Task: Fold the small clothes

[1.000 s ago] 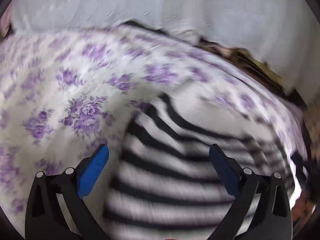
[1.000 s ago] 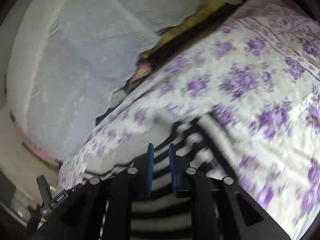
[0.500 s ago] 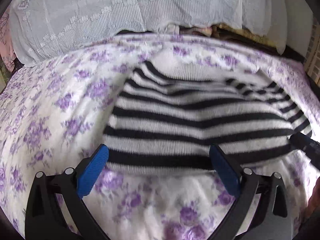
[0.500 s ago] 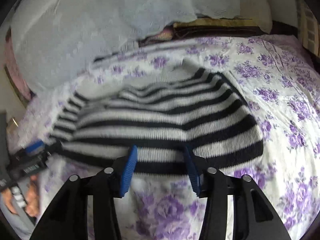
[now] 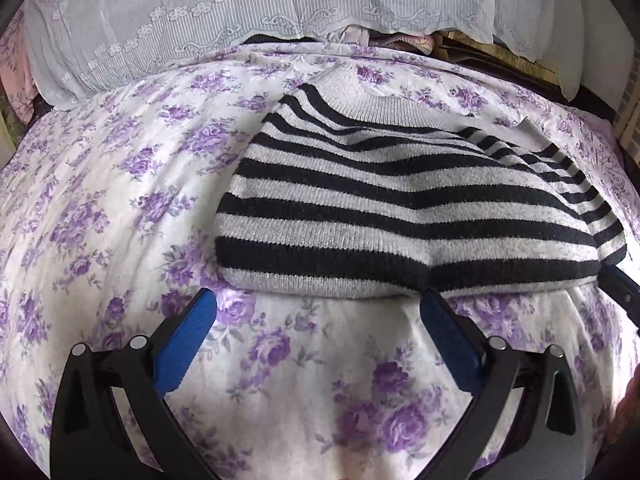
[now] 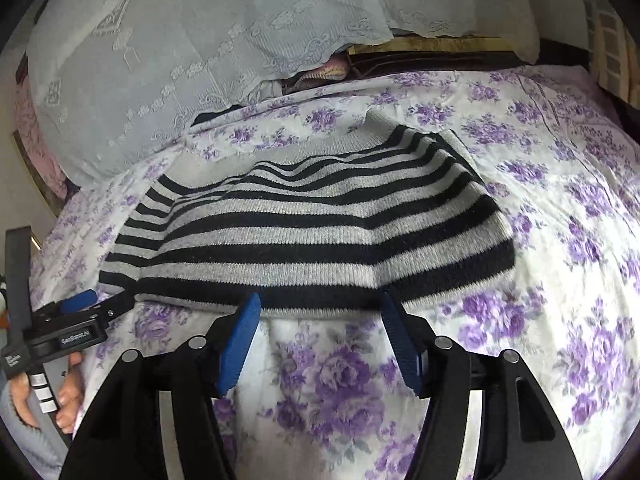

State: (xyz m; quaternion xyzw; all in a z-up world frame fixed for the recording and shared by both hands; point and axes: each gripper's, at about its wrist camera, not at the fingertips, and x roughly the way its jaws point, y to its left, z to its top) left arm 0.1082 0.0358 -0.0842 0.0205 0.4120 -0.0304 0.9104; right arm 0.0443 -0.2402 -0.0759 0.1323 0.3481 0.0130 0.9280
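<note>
The left gripper point(image 5: 318, 316) and right gripper point(image 6: 318, 318) both gape wide and empty just short of the near edge of the striped sweater point(image 5: 404, 216), which looks folded already into 1 compact block on the purple-floral bedsheet point(image 5: 120, 200), lace-covered pillows point(image 5: 240, 12) behind.

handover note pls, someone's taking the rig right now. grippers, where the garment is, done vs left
Left gripper: open, empty, at the near edge of the striped sweater.
Right gripper: open, empty, tips at the same near edge.
Sweater: lies on the floral bedsheet, already folded into a compact block, with one sleeve folded across on the side by the left gripper. Grey ribbed band at the far edge.
Done: garment released and lying flat.
Left: probably one more fold, near edge over toward the far edge, then tidy. Whether the other sleeve is tucked in cannot be seen.
</note>
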